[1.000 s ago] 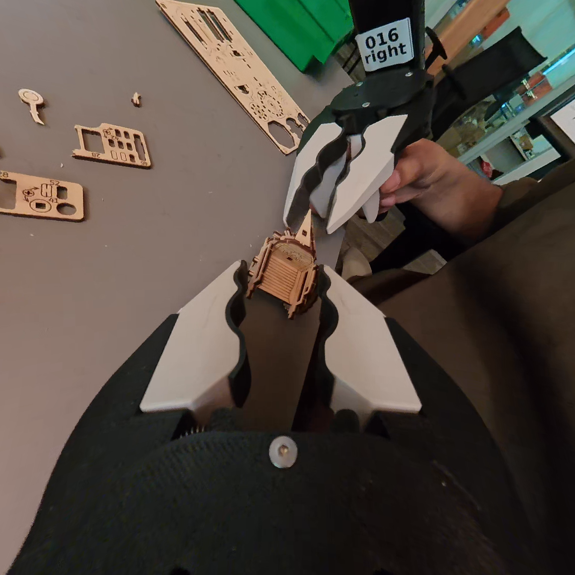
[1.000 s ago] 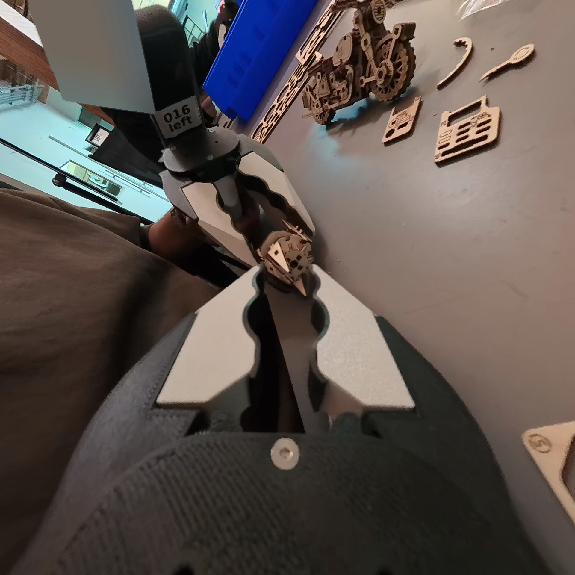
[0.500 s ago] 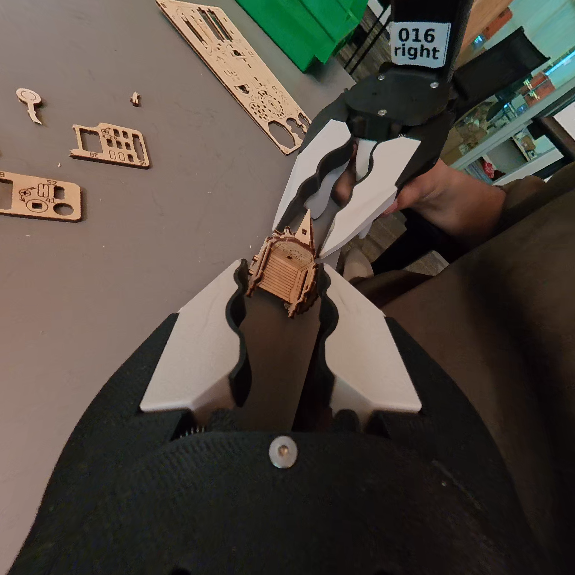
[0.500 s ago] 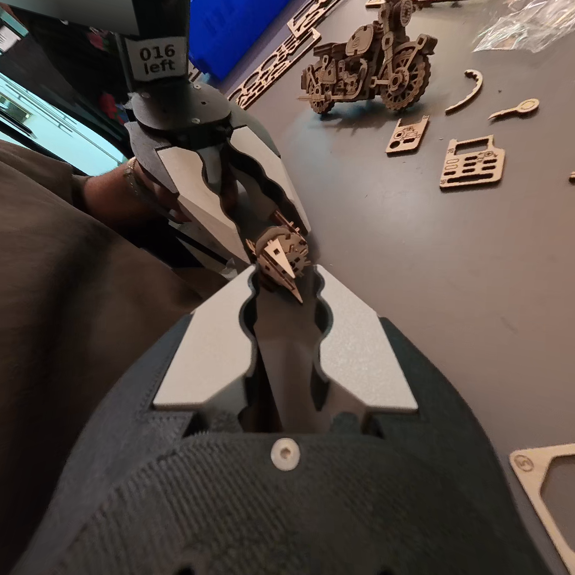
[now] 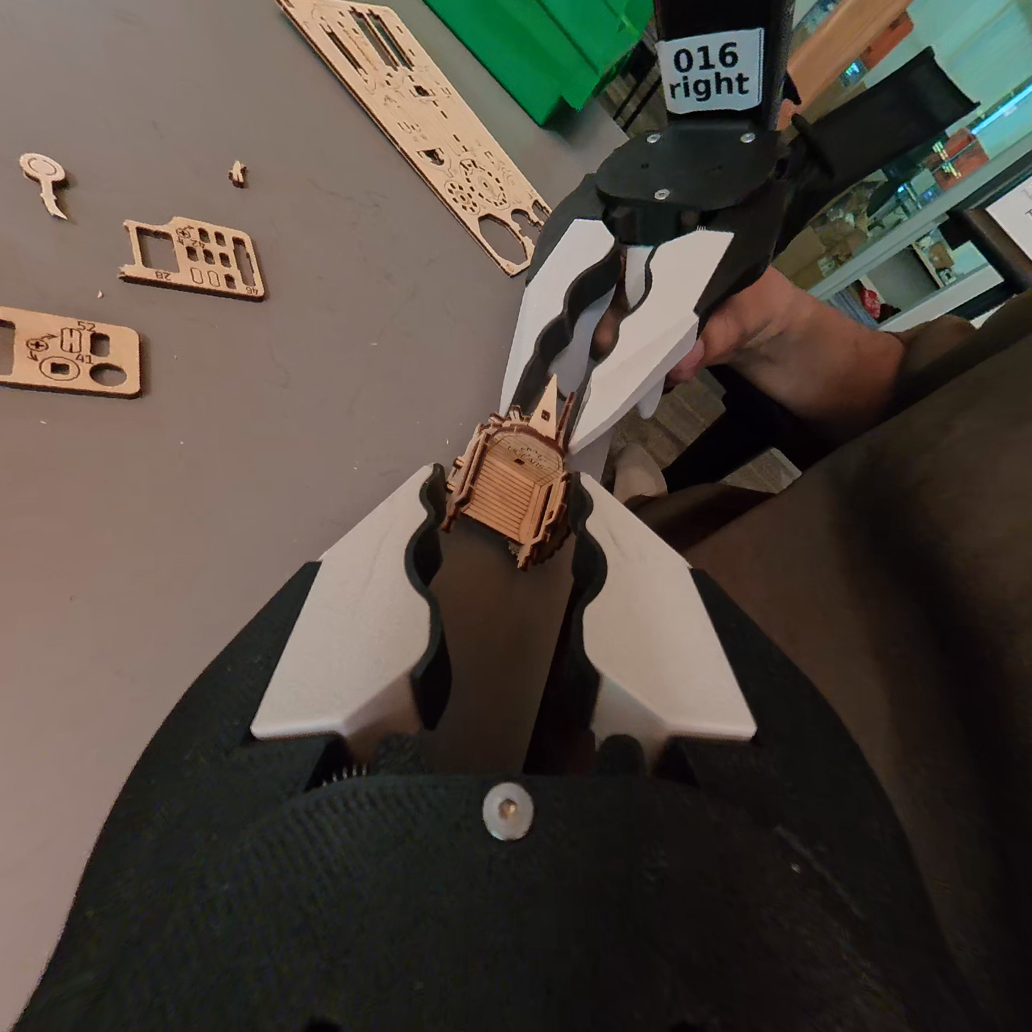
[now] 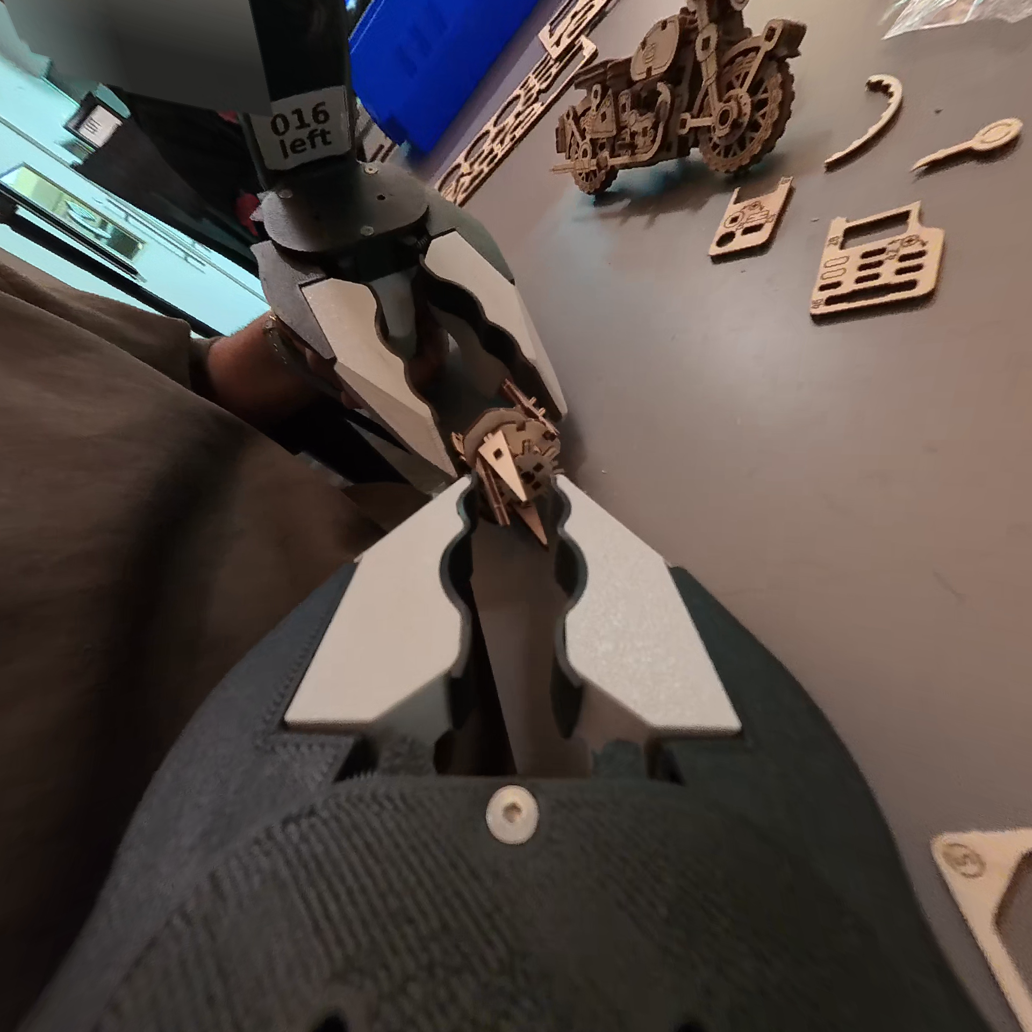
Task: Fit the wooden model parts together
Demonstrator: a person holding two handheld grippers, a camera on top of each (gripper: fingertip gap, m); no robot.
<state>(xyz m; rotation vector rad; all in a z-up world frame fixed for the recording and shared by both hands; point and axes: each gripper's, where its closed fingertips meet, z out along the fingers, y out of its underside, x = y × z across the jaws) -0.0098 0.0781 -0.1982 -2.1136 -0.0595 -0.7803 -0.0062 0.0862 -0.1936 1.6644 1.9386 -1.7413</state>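
Pale laser-cut wood subassembly [image 5: 511, 486], matt grey table [image 5: 279, 447], seemingly ribbed black plastic.

A white printed label [image 5: 709, 70] sits at one o'clock on the stem of the right gripper [image 5: 550, 419]. A second label [image 6: 301, 134] sits at eleven o'clock on the left gripper [image 6: 502, 441]. Engraved numbers mark two wooden offcuts [image 5: 67, 352] [image 5: 192, 259] at nine o'clock. Faint engraving, too small to read, crosses the wooden assembly [image 5: 511, 480].

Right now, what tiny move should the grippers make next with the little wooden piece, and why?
Probably the right gripper should press the pointed wooden part a little further into the small wooden assembly, which the left gripper clamps. The point stands out beyond the assembly, so it looks only partly seated.
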